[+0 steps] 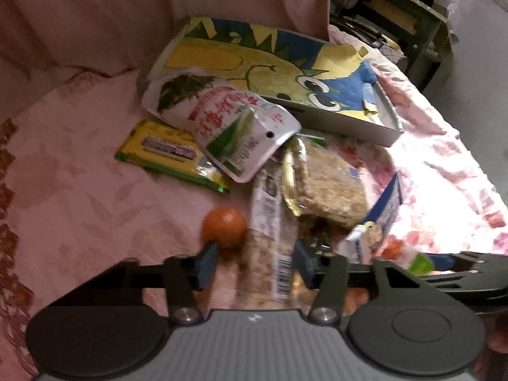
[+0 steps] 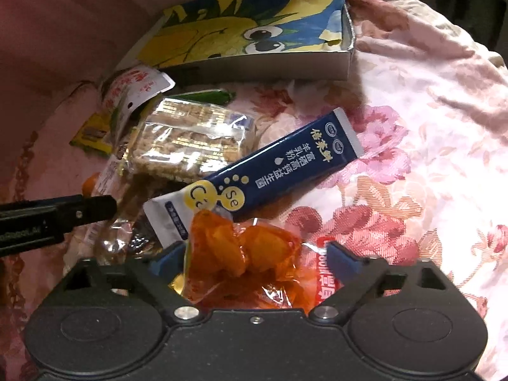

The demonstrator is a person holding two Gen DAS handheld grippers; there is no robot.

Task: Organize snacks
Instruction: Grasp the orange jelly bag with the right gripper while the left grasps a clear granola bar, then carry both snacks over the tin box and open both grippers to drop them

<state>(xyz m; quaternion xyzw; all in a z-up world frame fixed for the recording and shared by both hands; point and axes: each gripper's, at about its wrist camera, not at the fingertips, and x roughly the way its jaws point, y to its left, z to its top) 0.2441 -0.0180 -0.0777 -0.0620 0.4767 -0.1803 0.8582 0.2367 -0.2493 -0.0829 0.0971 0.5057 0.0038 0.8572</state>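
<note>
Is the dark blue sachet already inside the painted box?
No. The dark blue sachet lies on the floral bedding, in front of the painted box and apart from it.

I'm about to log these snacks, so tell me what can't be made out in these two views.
Left wrist view: lettering on the white pouch, motion-blurred.
Left wrist view: near end of the long clear packet, behind the left gripper.
Right wrist view: near end of the orange packet, behind the right gripper.
Both views: the box interior, covered by the cartoon sheet.
</note>
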